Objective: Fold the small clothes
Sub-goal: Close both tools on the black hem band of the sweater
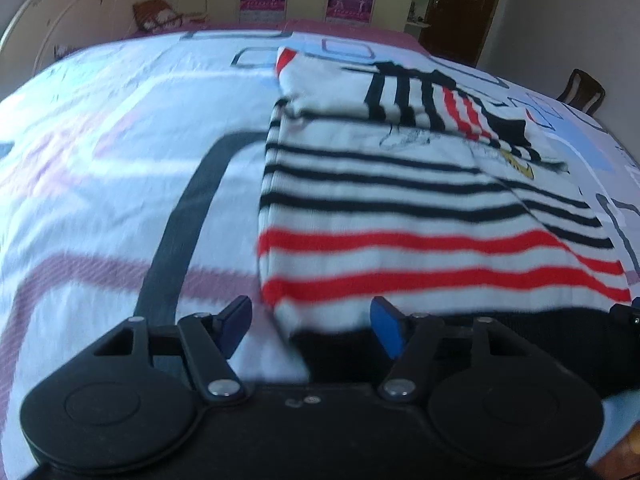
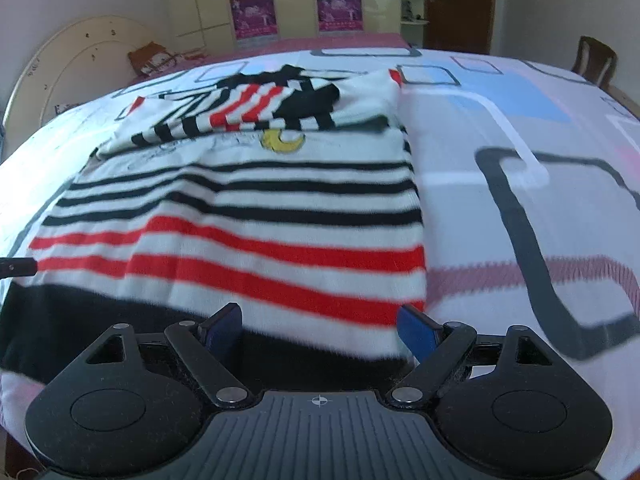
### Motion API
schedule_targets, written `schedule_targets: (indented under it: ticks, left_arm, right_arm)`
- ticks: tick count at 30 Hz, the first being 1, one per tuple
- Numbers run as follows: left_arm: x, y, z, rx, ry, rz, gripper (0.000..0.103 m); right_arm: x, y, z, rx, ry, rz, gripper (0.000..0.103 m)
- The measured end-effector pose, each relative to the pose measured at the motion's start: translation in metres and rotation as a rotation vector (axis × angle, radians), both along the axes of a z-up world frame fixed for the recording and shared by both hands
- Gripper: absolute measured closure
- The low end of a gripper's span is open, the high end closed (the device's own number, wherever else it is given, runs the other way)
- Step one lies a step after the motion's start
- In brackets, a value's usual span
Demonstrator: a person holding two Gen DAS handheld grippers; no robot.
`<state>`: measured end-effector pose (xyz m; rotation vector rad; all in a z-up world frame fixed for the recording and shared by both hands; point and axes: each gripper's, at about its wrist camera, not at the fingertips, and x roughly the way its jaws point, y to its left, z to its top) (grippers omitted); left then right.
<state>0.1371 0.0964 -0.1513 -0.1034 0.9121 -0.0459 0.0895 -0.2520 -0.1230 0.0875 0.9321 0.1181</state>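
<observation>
A small white sweater with black and red stripes and a black hem lies flat on the bed, sleeves folded in across its chest; it also shows in the right wrist view. My left gripper is open, its blue pads on either side of the sweater's near left hem corner. My right gripper is open over the near right hem corner. Neither is closed on the cloth. The tip of the right gripper shows at the left wrist view's right edge.
The bed carries a white sheet with grey, pink and blue rectangles. A headboard and pillow stand at the far left, wardrobes and a door behind, and a wooden chair at the far right.
</observation>
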Motion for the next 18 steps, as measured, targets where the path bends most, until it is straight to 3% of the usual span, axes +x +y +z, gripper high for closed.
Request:
schedule_targets:
  ticks: [4,5,6,7,13,18]
  left_arm:
    - [-0.015,0.004,-0.005,-0.039,0.015,-0.004,0.045]
    - [-0.018,0.004,-0.005,-0.05,0.019,-0.008,0.046]
    - [-0.019,0.004,-0.006,-0.066,0.026,-0.013,0.049]
    - [-0.021,0.004,-0.006,-0.081,0.031,-0.017,0.053]
    - [-0.03,0.0,-0.007,-0.156,0.06,-0.051,0.071]
    - [-0.031,-0.003,-0.009,-0.196,0.073,-0.092,0.093]
  right_arm:
    - [-0.014,-0.003,-0.003,-0.002,0.015,-0.02,0.019]
    - [-0.017,-0.004,-0.004,0.001,0.02,-0.024,0.021]
    - [-0.02,-0.005,-0.005,0.005,0.028,-0.028,0.032]
    - [-0.022,-0.006,-0.006,0.012,0.035,-0.03,0.036]
    - [-0.034,-0.005,-0.005,0.038,0.046,-0.043,0.037]
    - [-0.041,-0.008,-0.004,0.087,0.065,-0.053,0.06]
